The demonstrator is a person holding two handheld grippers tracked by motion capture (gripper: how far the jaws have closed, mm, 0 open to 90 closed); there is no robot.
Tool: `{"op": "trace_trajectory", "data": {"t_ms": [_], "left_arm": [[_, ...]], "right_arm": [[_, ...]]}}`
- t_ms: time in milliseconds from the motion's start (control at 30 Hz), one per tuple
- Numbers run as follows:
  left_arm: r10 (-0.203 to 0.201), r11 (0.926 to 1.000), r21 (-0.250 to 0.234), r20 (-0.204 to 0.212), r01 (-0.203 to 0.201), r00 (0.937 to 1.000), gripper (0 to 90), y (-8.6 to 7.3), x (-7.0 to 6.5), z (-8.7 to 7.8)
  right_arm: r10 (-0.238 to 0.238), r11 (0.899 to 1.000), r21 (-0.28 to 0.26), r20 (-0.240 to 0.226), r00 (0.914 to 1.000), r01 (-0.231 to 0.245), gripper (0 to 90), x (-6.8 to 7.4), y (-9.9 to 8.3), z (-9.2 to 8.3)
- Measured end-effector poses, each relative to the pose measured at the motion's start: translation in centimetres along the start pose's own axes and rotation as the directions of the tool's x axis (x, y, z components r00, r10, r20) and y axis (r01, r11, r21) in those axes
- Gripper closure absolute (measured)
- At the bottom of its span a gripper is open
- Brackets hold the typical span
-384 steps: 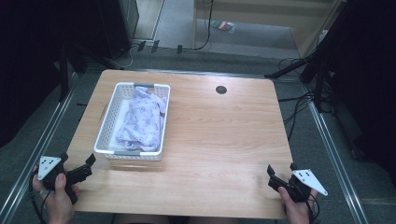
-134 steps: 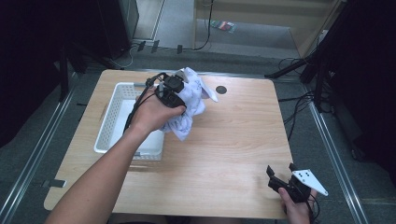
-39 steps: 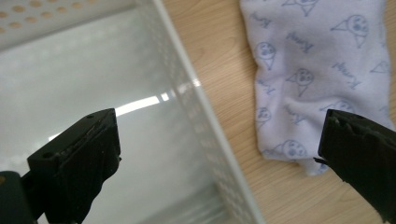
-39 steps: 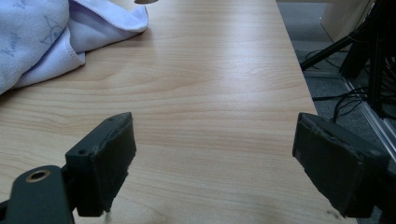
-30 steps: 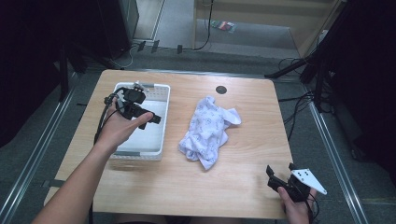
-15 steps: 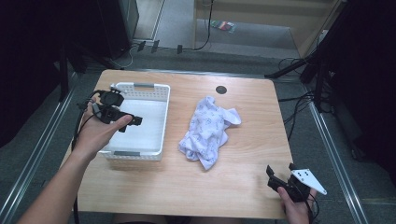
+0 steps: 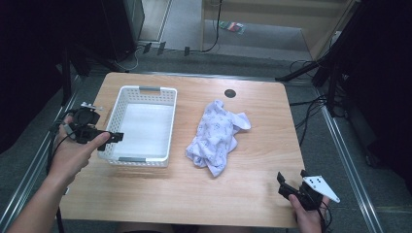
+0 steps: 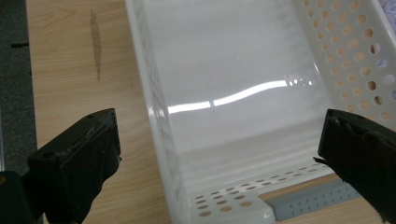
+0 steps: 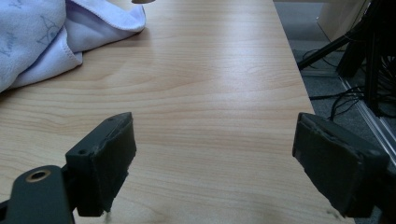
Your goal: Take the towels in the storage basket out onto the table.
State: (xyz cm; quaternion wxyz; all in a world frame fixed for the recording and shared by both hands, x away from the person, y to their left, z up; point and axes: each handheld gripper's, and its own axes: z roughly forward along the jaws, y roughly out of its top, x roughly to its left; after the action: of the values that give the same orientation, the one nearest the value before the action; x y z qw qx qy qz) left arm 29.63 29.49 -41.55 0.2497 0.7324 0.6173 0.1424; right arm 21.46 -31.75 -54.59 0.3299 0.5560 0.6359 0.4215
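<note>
Your left tongs point(image 7: 108, 136) hang at the left side of the white perforated plastic basket point(image 7: 164, 127), jaws spread wide and holding nothing. In the left gripper view the two black jaws straddle the basket's near corner, one over bare wood, the other over the basket's far wall. Whether either jaw touches the rim is hard to tell from these angles. The basket's smooth floor is bare and catches a streak of light.

Your right tongs point(image 7: 293, 184) sit low at the front right corner of the light wooden surface point(image 7: 262, 160), jaws likewise wide apart and empty, with your right hand point(image 7: 308, 218) below them.

The crumpled pale lilac printed cloth point(image 7: 216, 137) lies on the surface just right of the basket, well apart from both tongs.
</note>
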Motion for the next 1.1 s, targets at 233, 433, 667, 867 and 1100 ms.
{"op": "trace_trajectory", "data": {"t_ms": [233,433,667,867,1100], "left_arm": [[-0.041,0.9984,-0.038,0.015,0.041,0.9991,0.0,-2.5,1.8,-0.7],[-0.048,0.9952,-0.084,0.038,0.051,0.9981,0.0,-4.9,3.1,-0.9],[-0.073,0.9829,-0.164,0.07,0.083,0.9949,0.0,-7.7,4.6,-1.7],[-0.088,0.9597,-0.258,0.101,0.111,0.991,0.0,-10.5,5.3,-0.8],[-0.106,0.92,-0.365,0.12,0.143,0.9871,0.0,-14.0,5.6,0.7]], "right_arm": [[-0.001,1.0,0.001,0.003,1.0,0.001,13.9,0.0,0.0,0.0],[0.005,1.0,-0.001,0.006,1.0,-0.005,13.9,0.0,0.0,0.0],[0.01,1.0,0.003,0.012,0.9999,-0.01,13.9,0.0,0.0,0.0],[0.01,1.0,0.003,0.018,0.9998,-0.01,13.9,-0.1,0.0,0.0],[0.007,1.0,0.007,0.02,0.9998,-0.008,13.9,0.0,0.0,0.1]]}}
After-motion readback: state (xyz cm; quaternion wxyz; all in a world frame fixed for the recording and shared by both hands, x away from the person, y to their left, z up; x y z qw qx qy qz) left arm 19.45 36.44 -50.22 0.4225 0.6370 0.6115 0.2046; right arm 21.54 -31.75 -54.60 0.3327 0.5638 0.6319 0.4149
